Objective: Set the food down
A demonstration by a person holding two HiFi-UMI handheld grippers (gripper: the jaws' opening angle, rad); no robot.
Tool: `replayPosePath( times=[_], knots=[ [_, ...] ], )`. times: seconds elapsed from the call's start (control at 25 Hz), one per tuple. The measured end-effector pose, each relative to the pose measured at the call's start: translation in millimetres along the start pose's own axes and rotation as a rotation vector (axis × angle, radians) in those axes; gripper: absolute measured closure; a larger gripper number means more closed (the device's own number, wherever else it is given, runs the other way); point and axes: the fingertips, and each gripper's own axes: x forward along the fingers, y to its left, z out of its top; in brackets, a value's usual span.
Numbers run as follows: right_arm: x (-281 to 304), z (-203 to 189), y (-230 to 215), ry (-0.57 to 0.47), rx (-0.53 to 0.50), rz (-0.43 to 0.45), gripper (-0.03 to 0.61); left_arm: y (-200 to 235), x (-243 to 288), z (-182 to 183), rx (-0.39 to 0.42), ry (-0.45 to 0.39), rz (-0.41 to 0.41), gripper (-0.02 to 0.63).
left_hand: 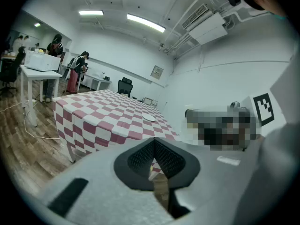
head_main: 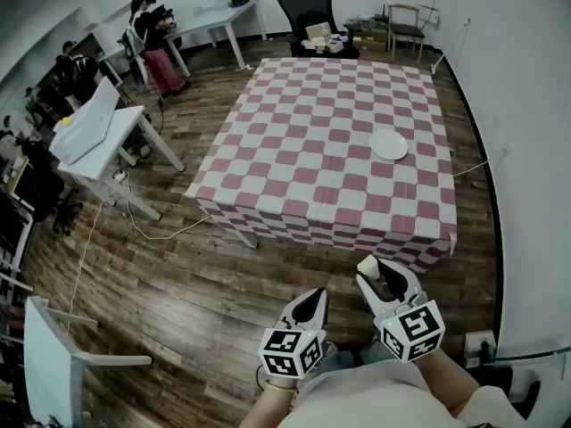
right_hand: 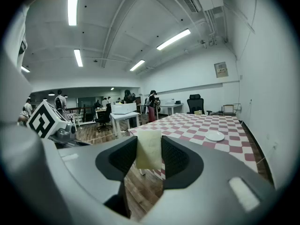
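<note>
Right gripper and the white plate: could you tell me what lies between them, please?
In the head view, only a strip of wood floor and bare checkered tablecloth lie between the right gripper and the plate.

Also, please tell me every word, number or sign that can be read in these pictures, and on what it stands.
None can be read.
Framed wall sign: too small to read.
Left marker cube and right marker cube: black-and-white square patterns only, no letters or numbers.
</note>
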Motion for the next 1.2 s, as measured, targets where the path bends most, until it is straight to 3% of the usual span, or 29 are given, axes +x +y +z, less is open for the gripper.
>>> replayPosePath(
  times=[0.28, 0.56, 0.8, 1.2],
  knots=[
    [-67, -6, 16, -0.015, 0.005, 0.056, 0.410, -56, -31, -20, 0.010, -0.033, 0.024, 0.612],
    [-174, -28, -21, -0.040, -0.001, 0.067, 0.410, -166, -23, -49, 0.059, -0.054, 0.023, 0.612],
    [-245, -45, -55, -0.059, 0.046, 0.038, 0.410, -231, -9, -75, 0.065, -0.016, 0.030, 0.612],
    [-261, -51, -73, -0.093, 0.071, -0.063, 0.410, -251, 11, -73, 0.122, 0.005, -0.070, 0.612]
  ],
)
